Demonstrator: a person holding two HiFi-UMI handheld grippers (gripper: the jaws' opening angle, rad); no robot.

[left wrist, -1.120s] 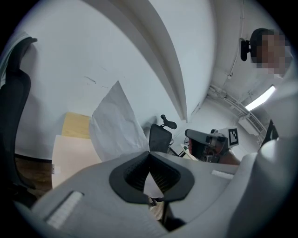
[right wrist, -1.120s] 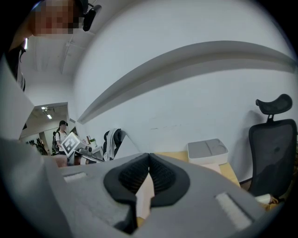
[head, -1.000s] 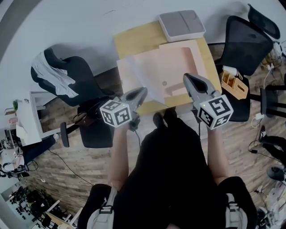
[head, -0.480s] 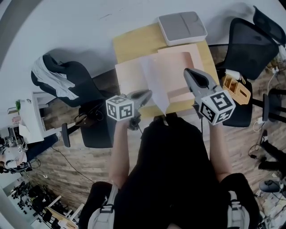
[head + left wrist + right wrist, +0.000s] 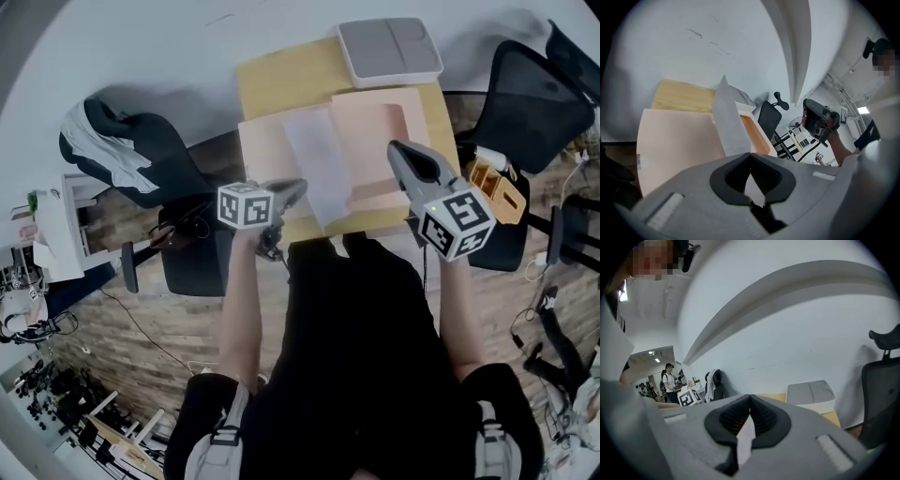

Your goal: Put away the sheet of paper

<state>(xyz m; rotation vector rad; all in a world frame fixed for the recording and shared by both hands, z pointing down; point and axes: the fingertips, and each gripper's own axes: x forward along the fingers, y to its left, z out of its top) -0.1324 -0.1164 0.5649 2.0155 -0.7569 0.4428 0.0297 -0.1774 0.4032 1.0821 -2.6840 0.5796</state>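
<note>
A white sheet of paper (image 5: 317, 169) stands over the middle of an open pink folder (image 5: 267, 159) on the wooden table (image 5: 277, 80). My left gripper (image 5: 298, 186) is shut on the sheet's near lower edge. In the left gripper view the sheet (image 5: 729, 124) rises from the closed jaws (image 5: 750, 154) above the folder (image 5: 675, 140). The right gripper (image 5: 396, 148) hovers over the folder's right half (image 5: 375, 122) with its jaws shut. Nothing shows past its tips (image 5: 750, 397) in the right gripper view.
A grey lidded box (image 5: 389, 49) sits at the table's far edge against the white wall. Black office chairs stand to the left (image 5: 141, 159) and right (image 5: 525, 94) of the table. A small wooden organiser (image 5: 497, 187) is beside the right chair.
The sheet has swung from slanting out to the left to standing narrow over the folder's middle, still in the left gripper. The right gripper has hardly moved.
</note>
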